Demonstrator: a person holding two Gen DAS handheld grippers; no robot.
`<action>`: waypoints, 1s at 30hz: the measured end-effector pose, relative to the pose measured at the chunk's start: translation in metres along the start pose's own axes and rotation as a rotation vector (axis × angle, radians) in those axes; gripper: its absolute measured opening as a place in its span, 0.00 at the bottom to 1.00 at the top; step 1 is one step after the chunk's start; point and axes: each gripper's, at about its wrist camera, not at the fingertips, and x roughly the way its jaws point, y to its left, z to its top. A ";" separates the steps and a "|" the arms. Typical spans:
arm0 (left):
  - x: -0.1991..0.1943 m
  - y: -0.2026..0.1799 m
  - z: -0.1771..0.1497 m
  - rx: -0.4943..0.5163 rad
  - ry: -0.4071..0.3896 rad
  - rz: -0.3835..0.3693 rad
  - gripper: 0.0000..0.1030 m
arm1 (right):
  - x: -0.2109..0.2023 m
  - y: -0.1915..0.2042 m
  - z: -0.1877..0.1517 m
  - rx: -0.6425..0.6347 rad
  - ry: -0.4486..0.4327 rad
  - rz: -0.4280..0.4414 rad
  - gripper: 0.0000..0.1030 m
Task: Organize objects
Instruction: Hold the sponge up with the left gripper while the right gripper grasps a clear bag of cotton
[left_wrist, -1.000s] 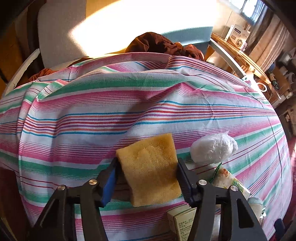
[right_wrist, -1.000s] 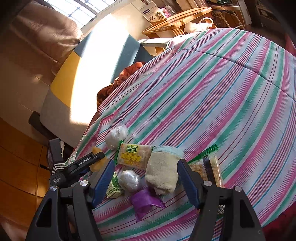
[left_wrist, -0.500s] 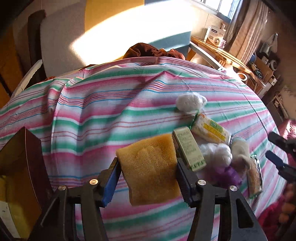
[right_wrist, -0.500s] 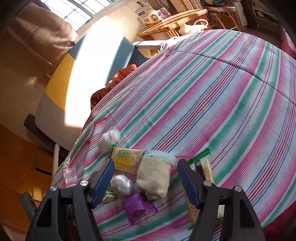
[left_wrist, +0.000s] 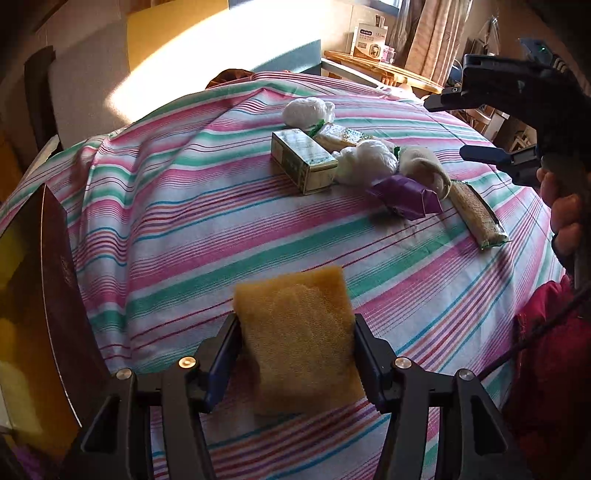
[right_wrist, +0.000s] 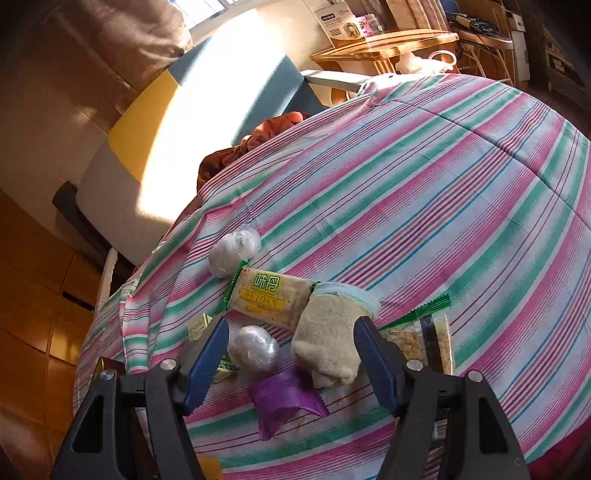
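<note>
My left gripper is shut on a yellow sponge and holds it above the striped cloth. Far from it lies a pile: a green box, two white plastic-wrapped balls, a beige sock, a purple packet and a cracker packet. My right gripper is open and empty, hovering over the pile, with the sock, a wrapped ball and the purple packet between and below its fingers. It also shows in the left wrist view.
A dark open box with a yellow inside stands at the cloth's left edge. A Weidan snack packet and a second packet lie in the pile. A wooden side table and a sofa stand beyond.
My left gripper has pulled back and up with the sponge, so the pile now lies farther off and the dark box shows at left. My right gripper has shifted slightly over the pile.
</note>
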 end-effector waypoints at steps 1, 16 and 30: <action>0.001 0.001 -0.002 0.003 -0.012 -0.005 0.57 | 0.002 0.003 0.000 -0.015 0.005 0.000 0.67; -0.002 0.009 -0.012 0.017 -0.080 -0.059 0.58 | 0.054 0.090 0.012 -0.536 0.106 -0.094 0.61; -0.002 0.017 -0.015 -0.011 -0.122 -0.114 0.60 | 0.179 0.145 0.040 -0.985 0.265 -0.336 0.61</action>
